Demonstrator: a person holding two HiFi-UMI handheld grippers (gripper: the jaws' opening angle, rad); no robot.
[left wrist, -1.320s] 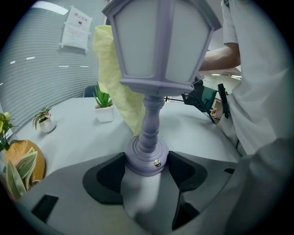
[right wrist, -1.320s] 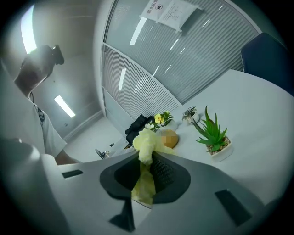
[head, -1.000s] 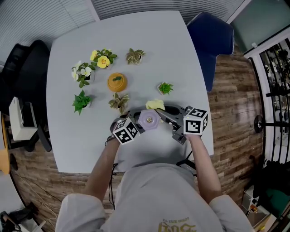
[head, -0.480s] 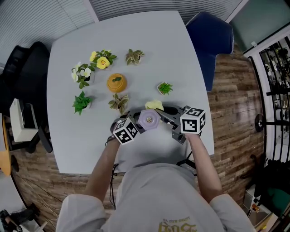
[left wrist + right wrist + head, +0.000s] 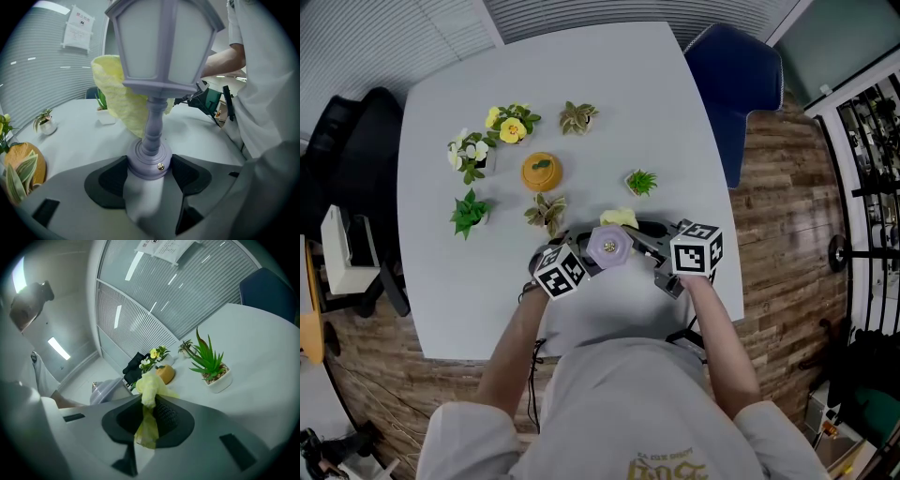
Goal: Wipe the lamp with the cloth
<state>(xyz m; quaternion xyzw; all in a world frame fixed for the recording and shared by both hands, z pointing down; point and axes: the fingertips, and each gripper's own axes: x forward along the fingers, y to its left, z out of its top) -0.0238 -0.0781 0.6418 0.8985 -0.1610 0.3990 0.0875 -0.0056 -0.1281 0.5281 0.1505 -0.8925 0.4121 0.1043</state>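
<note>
— Where is the lamp?

— The lamp stands near the 6 o'clock edge of the desk, with its base clamped in the left tongs.

— And the cloth?

— The right tongs pinch the yellow cloth, which lies against the far side of the shade, at its 12 o'clock.

— What has just changed?

— The right tongs have edged in from 3 o'clock toward the lamp. The lamp and the left tongs have stayed put.

— Meaning?

— It looks like a short wiping stroke, so wiping seems under way. The near side probably remains. The plants from 10 to 1 o'clock stand apart.
</note>
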